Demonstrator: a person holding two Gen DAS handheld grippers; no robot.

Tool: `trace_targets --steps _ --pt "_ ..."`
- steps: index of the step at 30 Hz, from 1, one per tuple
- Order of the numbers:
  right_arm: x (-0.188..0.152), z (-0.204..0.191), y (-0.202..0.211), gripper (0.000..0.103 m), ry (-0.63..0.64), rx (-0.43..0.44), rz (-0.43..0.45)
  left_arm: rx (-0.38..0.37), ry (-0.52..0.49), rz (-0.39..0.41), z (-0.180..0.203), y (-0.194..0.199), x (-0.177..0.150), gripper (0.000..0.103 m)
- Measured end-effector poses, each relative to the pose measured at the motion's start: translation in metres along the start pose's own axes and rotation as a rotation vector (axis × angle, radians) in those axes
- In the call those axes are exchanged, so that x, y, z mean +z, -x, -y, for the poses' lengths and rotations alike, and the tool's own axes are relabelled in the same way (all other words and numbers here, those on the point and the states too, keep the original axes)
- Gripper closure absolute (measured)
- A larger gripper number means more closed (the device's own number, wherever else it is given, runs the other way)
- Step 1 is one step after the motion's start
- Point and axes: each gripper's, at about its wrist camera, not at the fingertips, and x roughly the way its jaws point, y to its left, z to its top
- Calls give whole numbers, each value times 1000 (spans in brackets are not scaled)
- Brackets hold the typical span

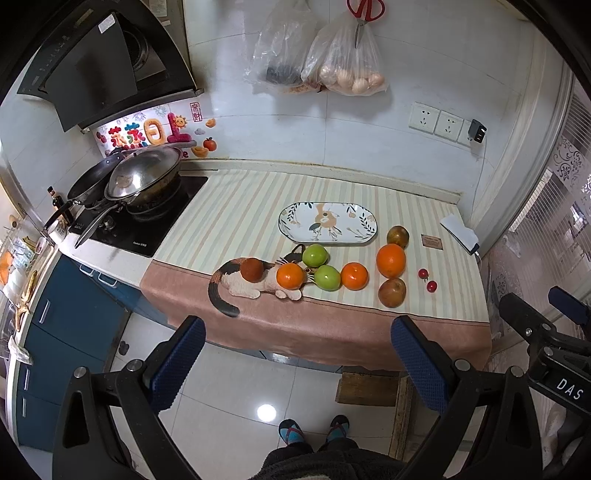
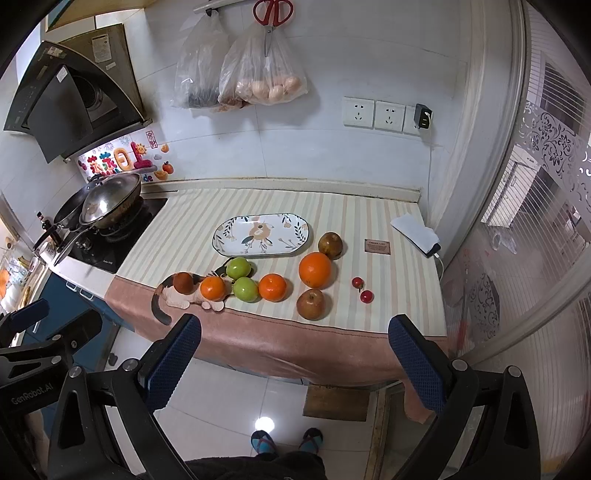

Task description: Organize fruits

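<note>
Both claws, left gripper (image 1: 297,334) and right gripper (image 2: 294,330), hung spread, empty; fruit ahead untouched. Next: reach the nearest apple (image 2: 311,304), load the plate (image 2: 226,248) beyond.

A striped tablecloth (image 2: 280,206) with a cat design covers the counter, beside a stove (image 2: 110,240) carrying stacked pans (image 2: 107,201). On the wall hang red scissors (image 2: 272,13) and plastic bags (image 2: 258,74) (one holding eggs), near the sockets (image 2: 373,112).
</note>
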Motion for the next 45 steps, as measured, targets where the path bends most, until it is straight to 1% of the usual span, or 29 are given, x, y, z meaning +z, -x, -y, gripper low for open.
trace_targets --steps 17,23,45 --pt "13 0 -6 0 -10 2 13 -6 -7 3 -1 -4 9 0" --pt "8 -2 -7 0 -10 5 17 -7 -7 3 0 -4 10 0" --pt "11 3 -10 0 -19 26 15 -5 -4 4 2 -4 11 0"
